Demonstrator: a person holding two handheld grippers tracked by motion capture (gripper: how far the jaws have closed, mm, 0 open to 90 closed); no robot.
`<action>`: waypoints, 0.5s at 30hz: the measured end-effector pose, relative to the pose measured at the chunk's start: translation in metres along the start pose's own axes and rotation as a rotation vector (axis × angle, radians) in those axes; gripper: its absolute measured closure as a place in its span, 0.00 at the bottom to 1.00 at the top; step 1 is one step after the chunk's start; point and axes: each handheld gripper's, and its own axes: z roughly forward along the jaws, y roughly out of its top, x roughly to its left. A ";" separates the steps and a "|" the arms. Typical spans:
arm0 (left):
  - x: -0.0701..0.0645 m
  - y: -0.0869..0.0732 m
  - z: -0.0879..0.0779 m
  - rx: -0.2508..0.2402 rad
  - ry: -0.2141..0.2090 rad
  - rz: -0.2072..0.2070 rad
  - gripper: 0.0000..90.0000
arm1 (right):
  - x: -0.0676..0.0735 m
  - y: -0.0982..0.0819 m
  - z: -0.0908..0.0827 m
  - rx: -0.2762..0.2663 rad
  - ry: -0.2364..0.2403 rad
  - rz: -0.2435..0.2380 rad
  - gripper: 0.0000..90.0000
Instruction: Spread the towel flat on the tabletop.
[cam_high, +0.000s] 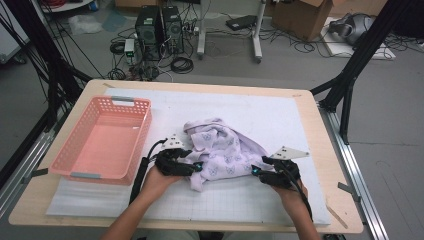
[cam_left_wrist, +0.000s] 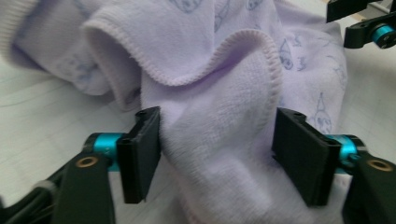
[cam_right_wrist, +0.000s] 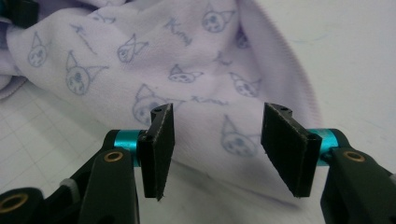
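A wooden table carries a white gridded mat that covers most of its top. On the left part of the mat stands a pink plastic basket with latticed walls, nothing inside it.

Right of the basket, around the middle of the mat and toward the near edge, lies a crumpled lilac towel printed with small cat-like faces. It is heaped and folded over itself, with a stitched hem curling across the top in the left gripper view.

The person's two forearms come in from the near edge, one to each side of the towel. The left gripper sits at the towel's near-left corner. In the left gripper view a thick fold of the cloth hangs between the jaws; the left pad touches its edge and the right pad stands just at its side, so the jaws are spread and not pinching.

The right gripper sits at the towel's near-right edge. In the right gripper view its jaws are spread apart above the printed cloth, with no fold caught between them.
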 end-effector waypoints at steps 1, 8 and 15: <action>-0.001 0.000 0.004 0.010 0.010 0.006 0.43 | 0.001 0.001 0.006 0.012 0.004 -0.003 0.49; -0.002 0.001 0.009 -0.001 0.039 0.080 0.89 | 0.005 0.001 0.025 0.067 0.011 -0.003 0.76; 0.004 0.020 -0.011 -0.152 0.090 0.080 0.92 | 0.003 0.014 0.005 -0.001 0.019 -0.010 0.89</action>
